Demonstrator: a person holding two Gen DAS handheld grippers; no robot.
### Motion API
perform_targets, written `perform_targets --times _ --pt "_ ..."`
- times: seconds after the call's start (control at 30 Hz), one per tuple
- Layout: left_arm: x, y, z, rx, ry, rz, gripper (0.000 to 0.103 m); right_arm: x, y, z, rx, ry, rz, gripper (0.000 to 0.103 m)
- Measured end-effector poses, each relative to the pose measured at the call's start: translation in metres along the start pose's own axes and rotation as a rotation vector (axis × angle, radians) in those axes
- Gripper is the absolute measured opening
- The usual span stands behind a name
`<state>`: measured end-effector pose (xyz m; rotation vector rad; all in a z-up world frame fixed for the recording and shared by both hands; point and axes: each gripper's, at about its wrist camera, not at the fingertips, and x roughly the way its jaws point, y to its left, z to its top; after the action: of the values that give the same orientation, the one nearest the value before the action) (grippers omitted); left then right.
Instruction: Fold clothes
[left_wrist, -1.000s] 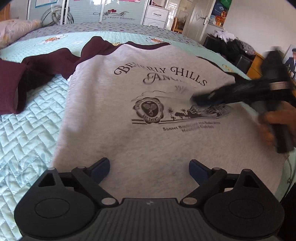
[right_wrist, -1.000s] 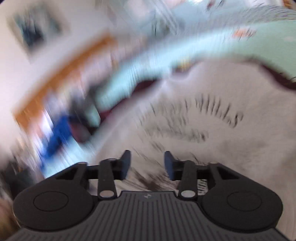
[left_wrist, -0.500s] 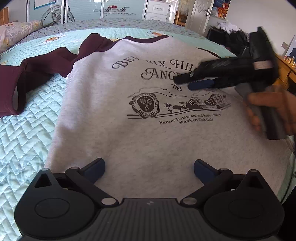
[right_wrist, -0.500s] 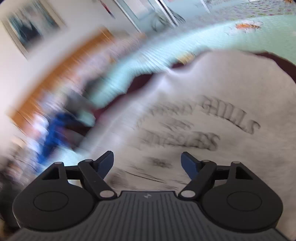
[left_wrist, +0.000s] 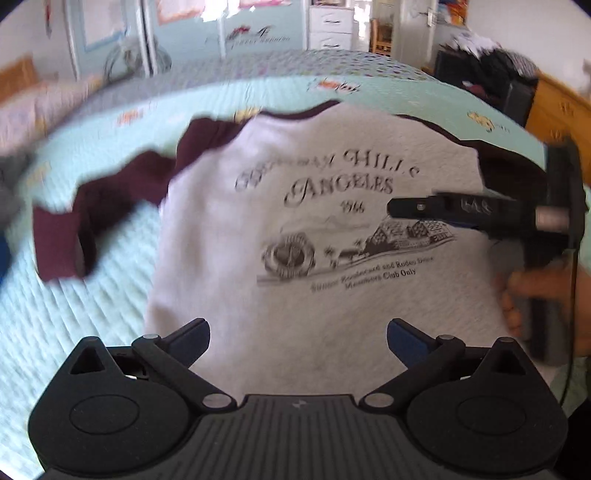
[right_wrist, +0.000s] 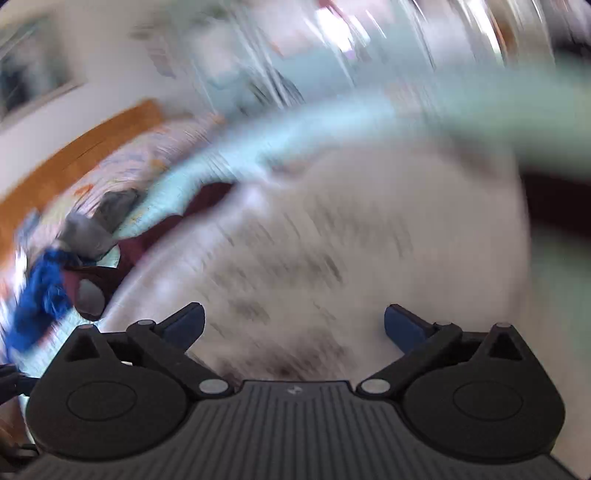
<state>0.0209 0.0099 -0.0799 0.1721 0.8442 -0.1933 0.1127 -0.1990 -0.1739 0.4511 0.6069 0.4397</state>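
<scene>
A grey sweatshirt (left_wrist: 295, 295) with maroon sleeves (left_wrist: 103, 206) and a printed "Beverly Hills" graphic lies flat, front up, on a quilted mint bedspread (left_wrist: 55, 314). My left gripper (left_wrist: 297, 338) is open and empty above the hem. My right gripper (left_wrist: 399, 206) shows from the side in the left wrist view, hovering over the shirt's right chest area. In its own blurred view, the right gripper (right_wrist: 293, 325) is open wide over the grey shirt (right_wrist: 332, 240), holding nothing.
A pillow (left_wrist: 48, 107) lies at the bed's far left. Wardrobe doors (left_wrist: 229, 33) and a white drawer unit (left_wrist: 328, 22) stand beyond the bed. A wooden cabinet (left_wrist: 554, 107) with dark clutter is at right. Blue cloth (right_wrist: 37, 295) lies beside the left sleeve.
My right gripper has opened from narrow to wide and swung across the shirt's chest. My left gripper has stayed open and drawn back and up slightly from the hem.
</scene>
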Motion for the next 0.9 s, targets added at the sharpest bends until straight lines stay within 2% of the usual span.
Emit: perform_targets --times 0.07,0.23,0.37,0.5,0.57,0.63,0.9 --pt "-0.003 -0.01 0.01 0.047 -0.016 0.03 0.102 -0.008 -0.017 -0.003 0.077 -0.062 0.082 0.103" --pt "0.021 -0.024 0.039 0.11 -0.03 0.032 0.102 -0.013 -0.027 -0.003 0.147 -0.112 0.163 0.103" --pt "0.059 -0.035 0.056 0.142 -0.013 -0.012 0.102 -0.021 -0.049 -0.009 0.231 -0.174 0.254 0.103" --pt "0.113 -0.038 0.068 0.171 0.035 0.001 0.102 -0.023 -0.065 -0.011 0.298 -0.218 0.325 0.103" --pt "0.137 -0.028 0.073 0.124 0.067 -0.034 0.103 -0.022 -0.066 -0.01 0.304 -0.223 0.331 0.103" --pt "0.148 -0.013 0.079 0.036 0.062 -0.088 0.103 -0.023 -0.065 -0.01 0.295 -0.22 0.323 0.103" --pt "0.166 -0.003 0.087 0.06 -0.022 -0.113 0.103 -0.027 -0.07 -0.014 0.304 -0.232 0.336 0.103"
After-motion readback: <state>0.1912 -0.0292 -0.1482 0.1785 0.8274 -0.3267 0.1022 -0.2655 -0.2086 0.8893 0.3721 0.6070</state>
